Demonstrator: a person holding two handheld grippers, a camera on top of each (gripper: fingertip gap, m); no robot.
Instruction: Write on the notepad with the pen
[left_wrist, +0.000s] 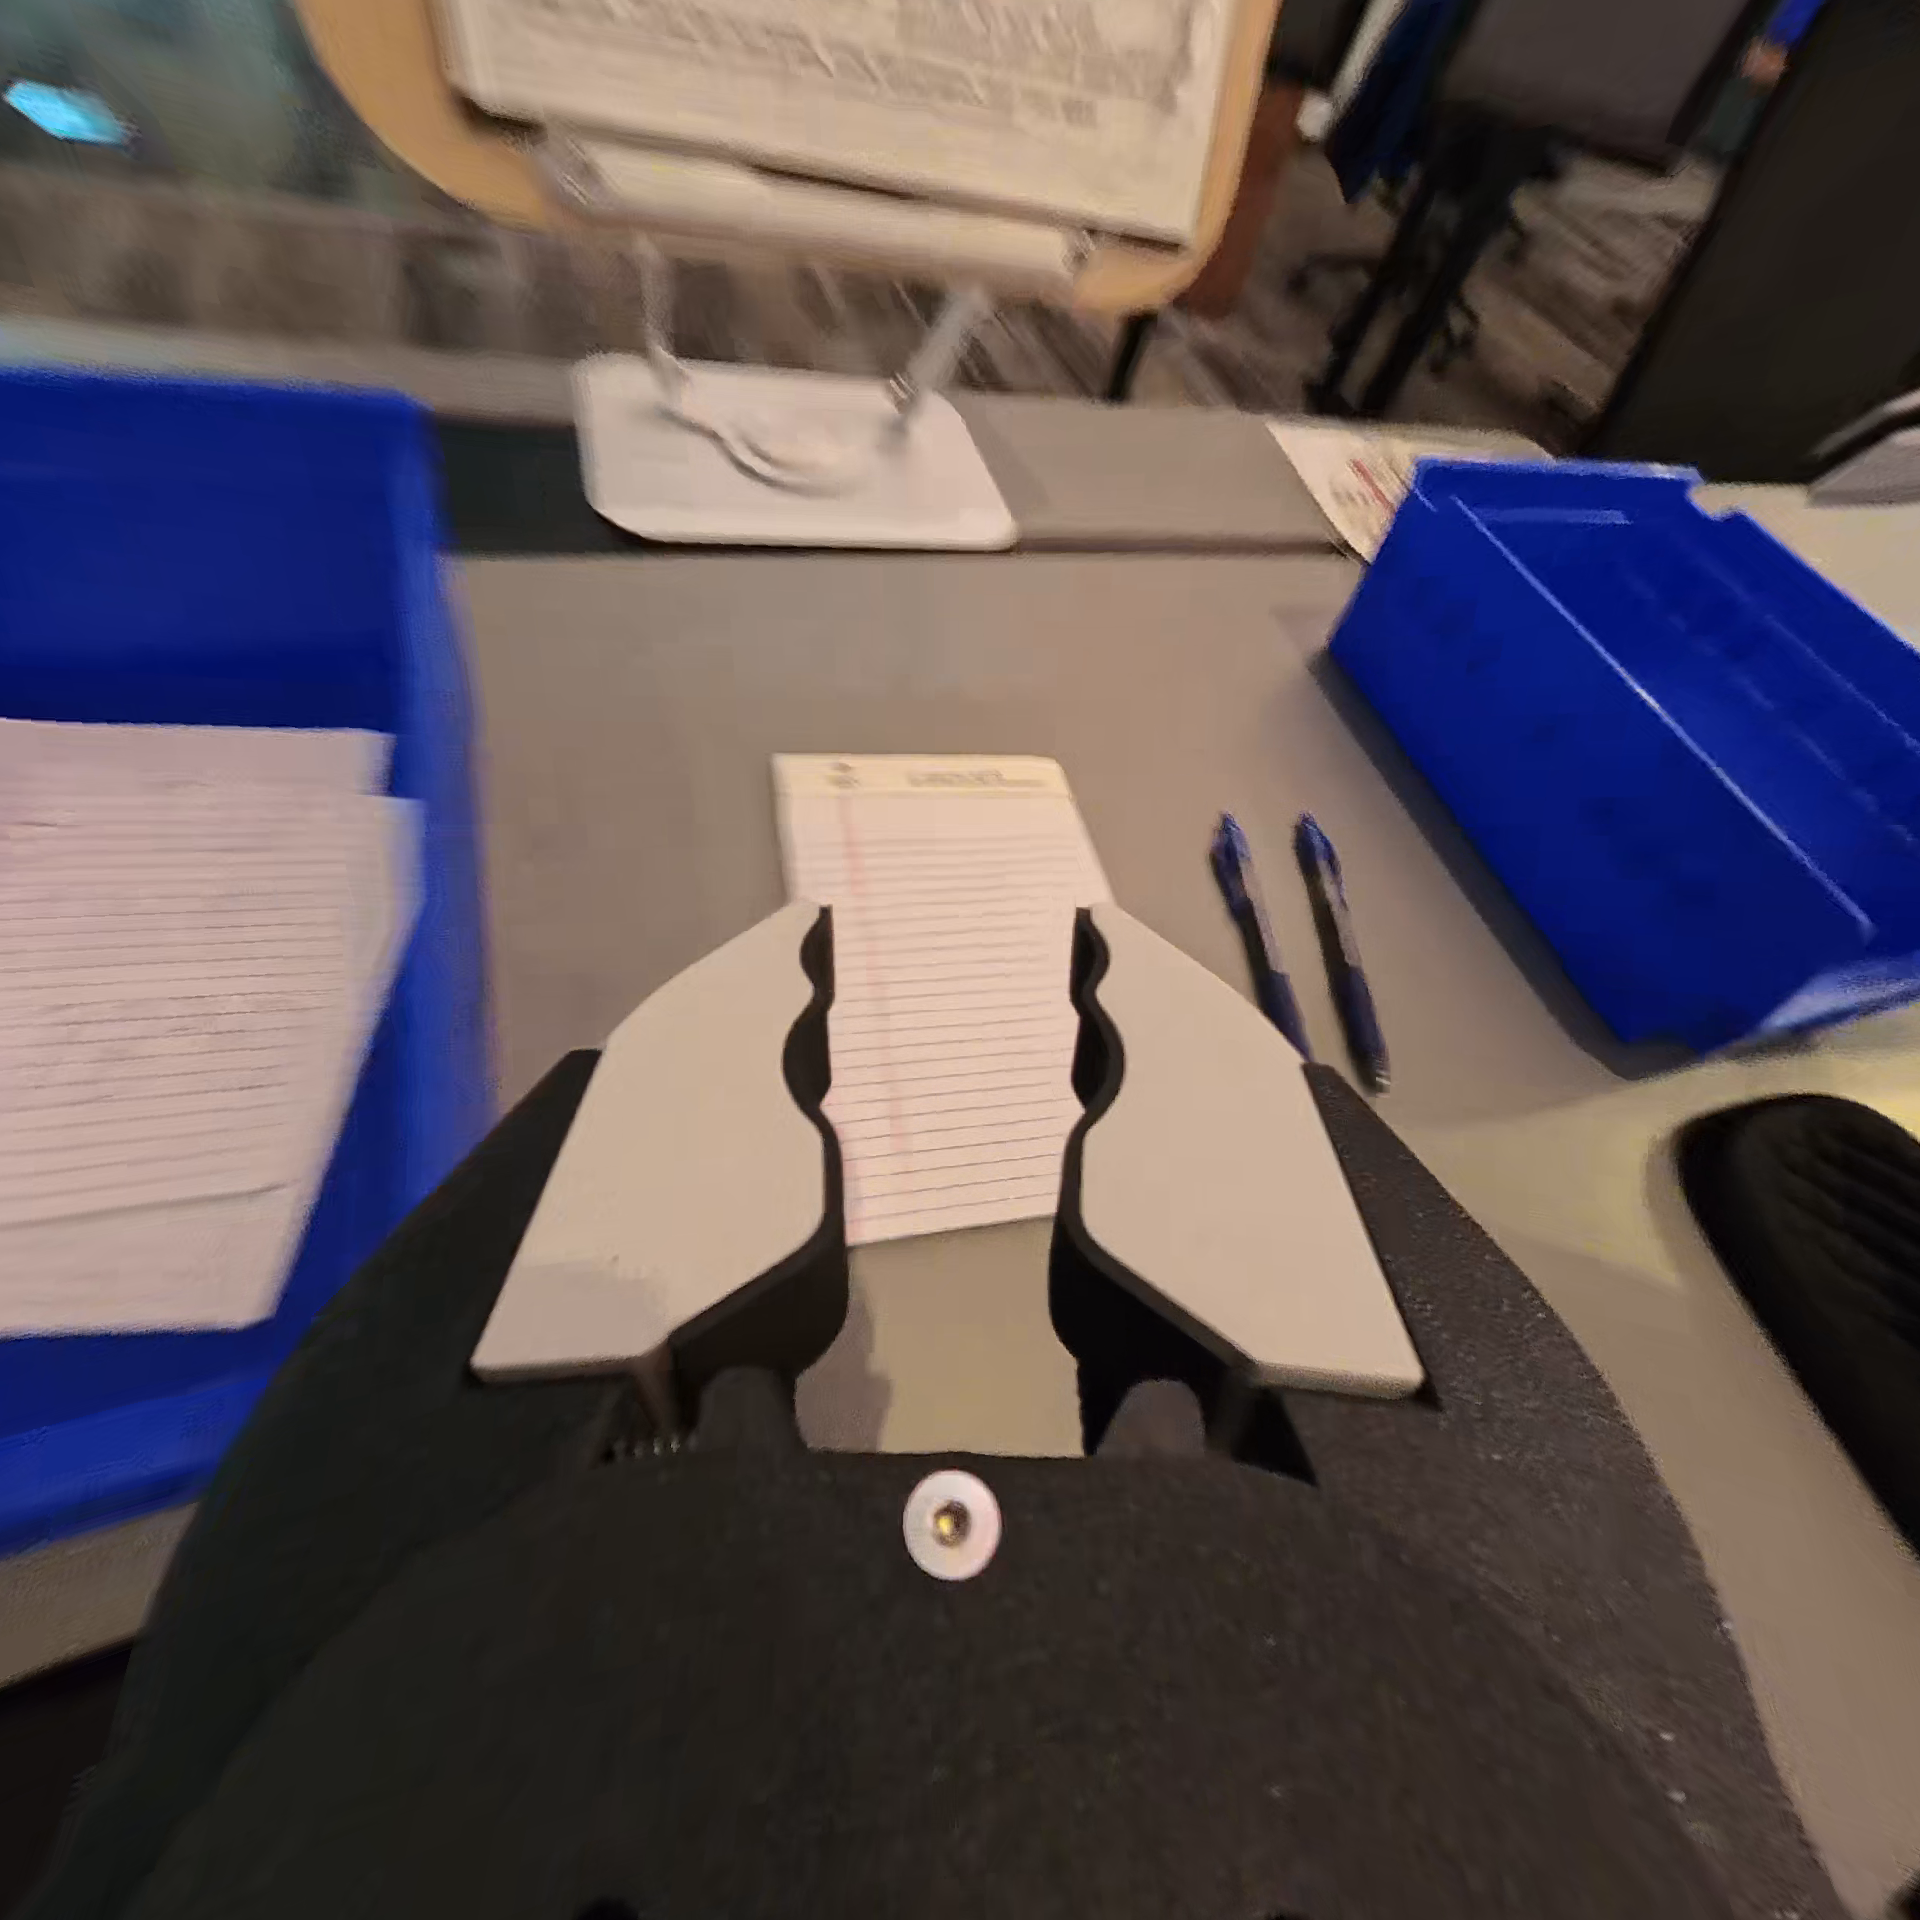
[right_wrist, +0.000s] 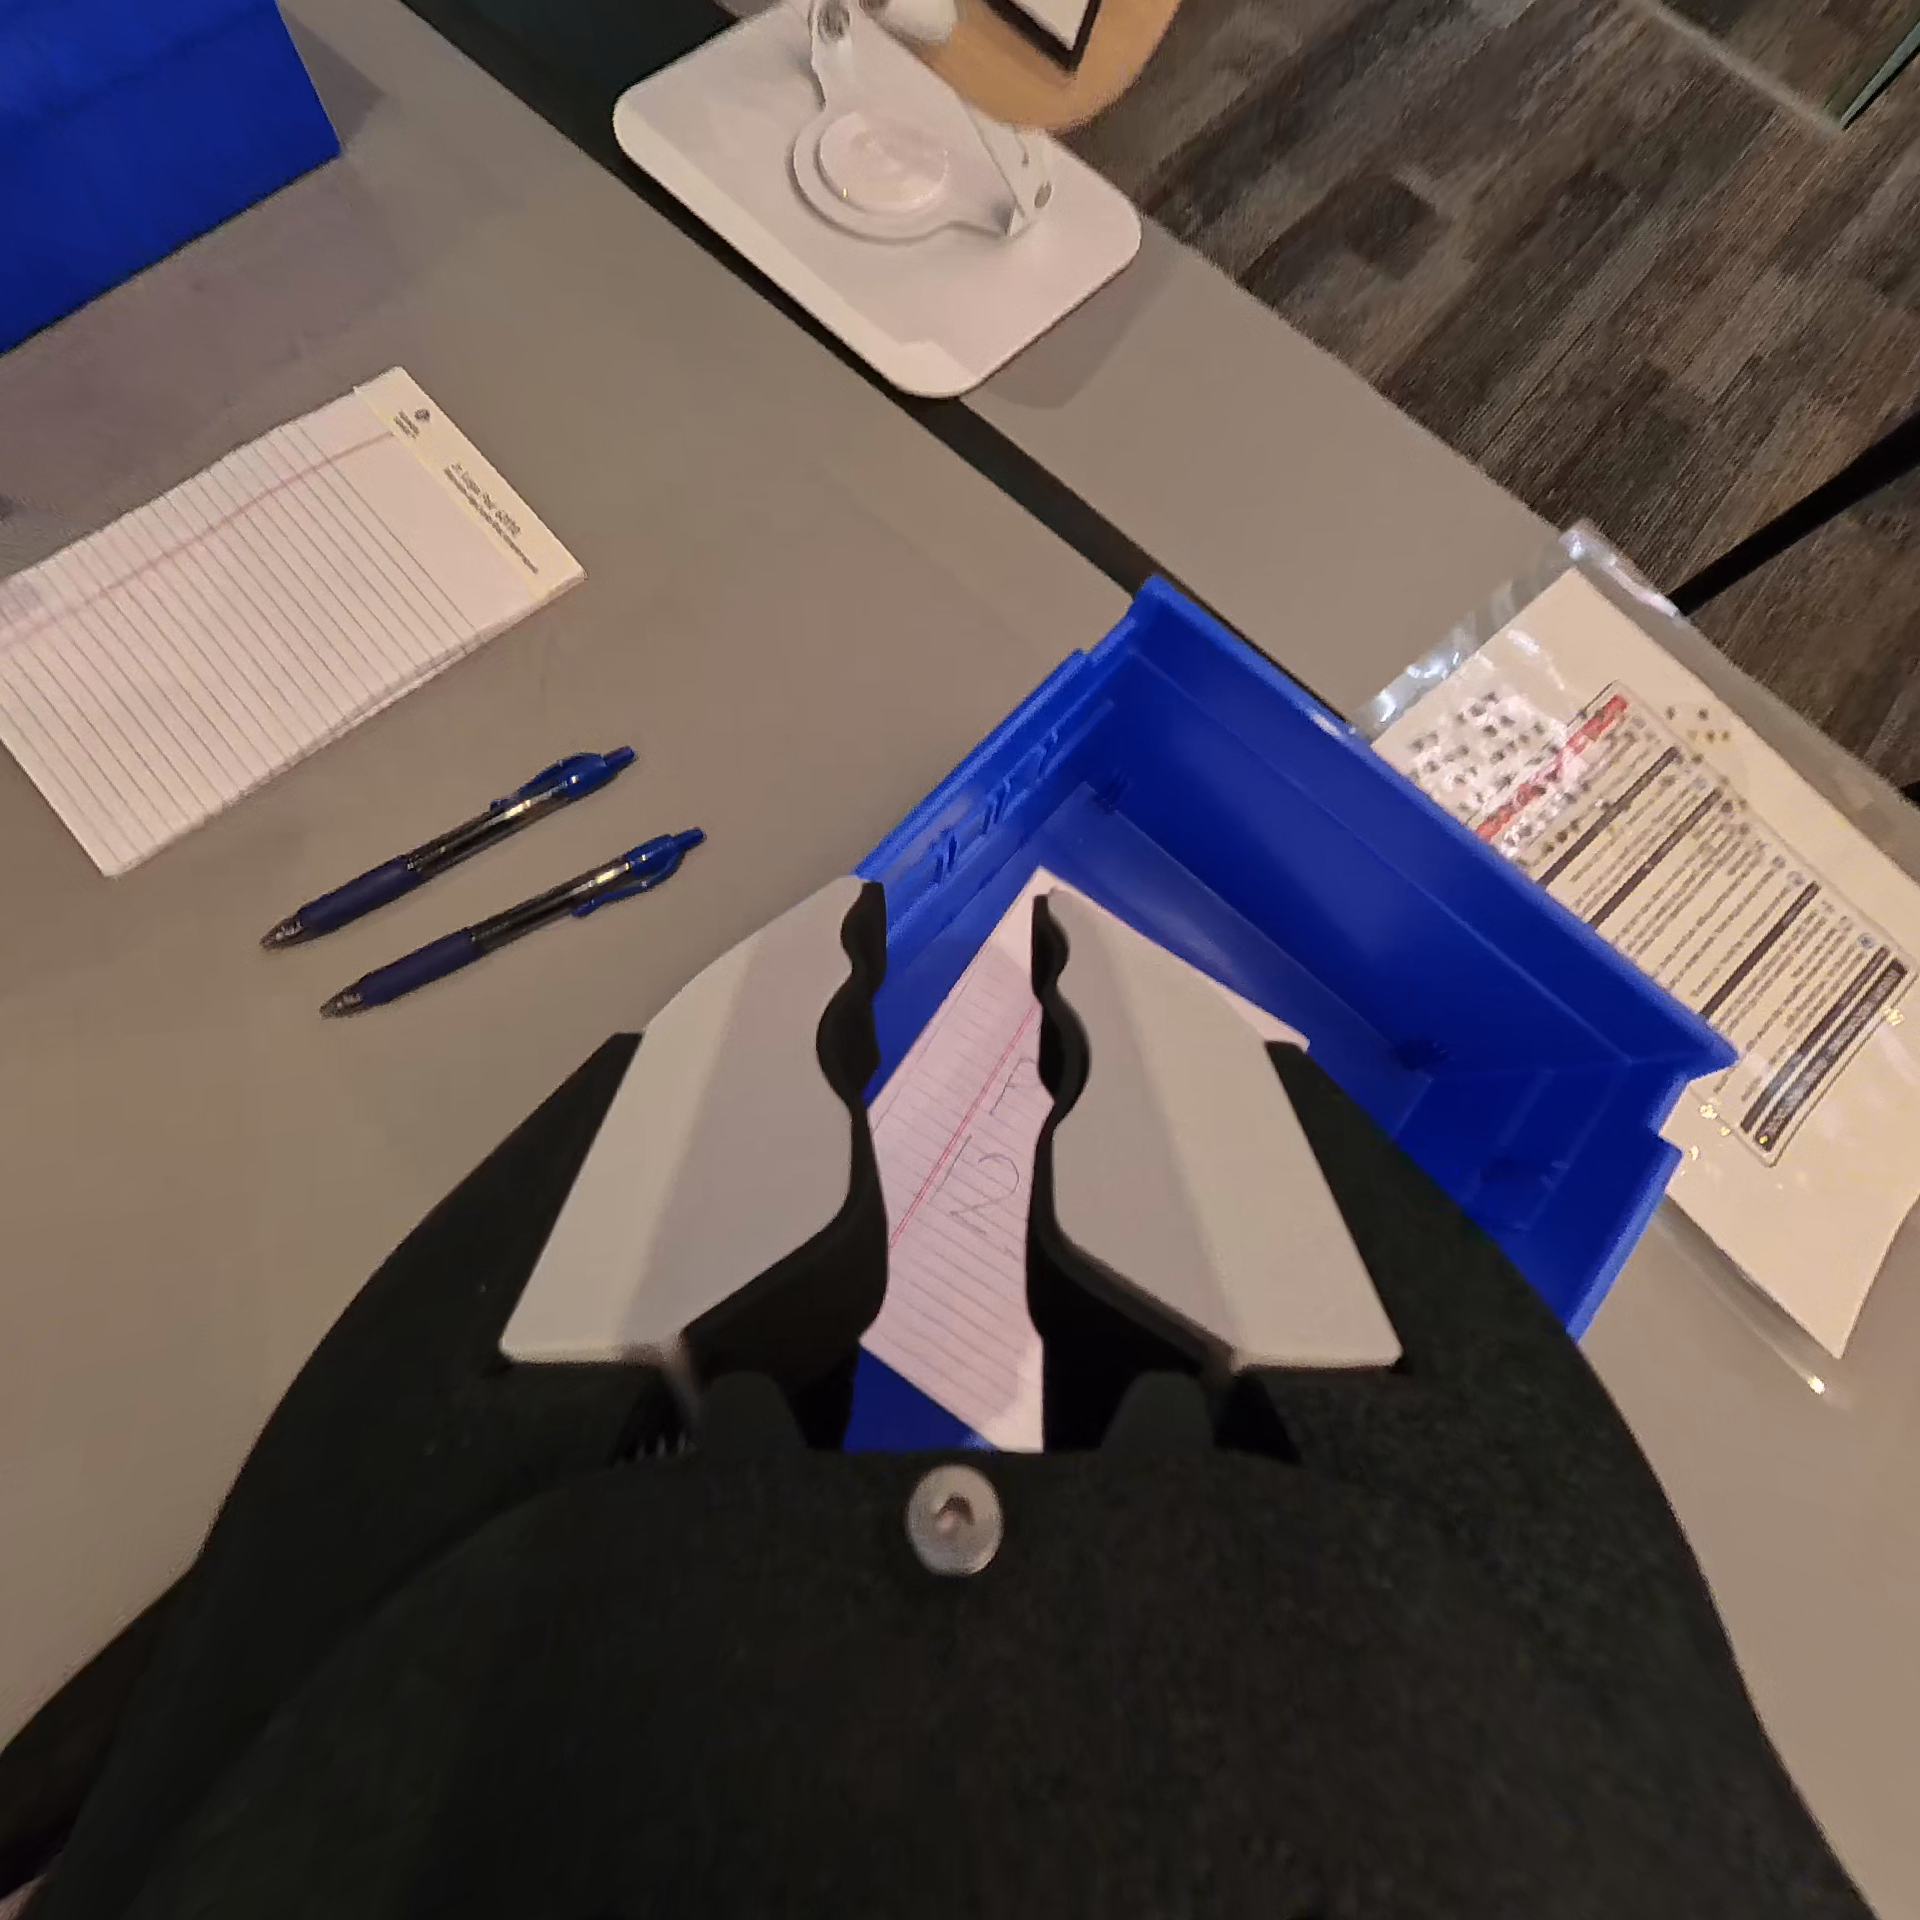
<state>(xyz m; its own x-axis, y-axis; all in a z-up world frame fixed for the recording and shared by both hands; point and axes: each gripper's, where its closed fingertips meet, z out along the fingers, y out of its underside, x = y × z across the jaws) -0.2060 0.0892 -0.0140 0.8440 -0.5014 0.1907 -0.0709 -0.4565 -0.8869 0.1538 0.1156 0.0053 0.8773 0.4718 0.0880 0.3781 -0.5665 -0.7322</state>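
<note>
A white lined notepad (left_wrist: 940, 997) lies flat on the grey table (left_wrist: 665, 727); it also shows in the right wrist view (right_wrist: 260, 613). Two blue pens (left_wrist: 1299, 945) lie side by side just right of it; in the right wrist view they are the upper pen (right_wrist: 457, 847) and the lower pen (right_wrist: 520, 920). My left gripper (left_wrist: 954, 920) is open and empty, hovering above the notepad. My right gripper (right_wrist: 961, 899) is open and empty above a blue bin (right_wrist: 1299, 862) that holds a loose lined sheet (right_wrist: 956, 1174) with pen marks.
A large blue bin (left_wrist: 208, 582) with lined sheets (left_wrist: 177, 997) stands at the left. A white stand base (left_wrist: 790, 468) sits at the table's far edge. A bagged printed sheet (right_wrist: 1683, 914) lies right of the right-hand bin. Dark chairs stand beyond the table.
</note>
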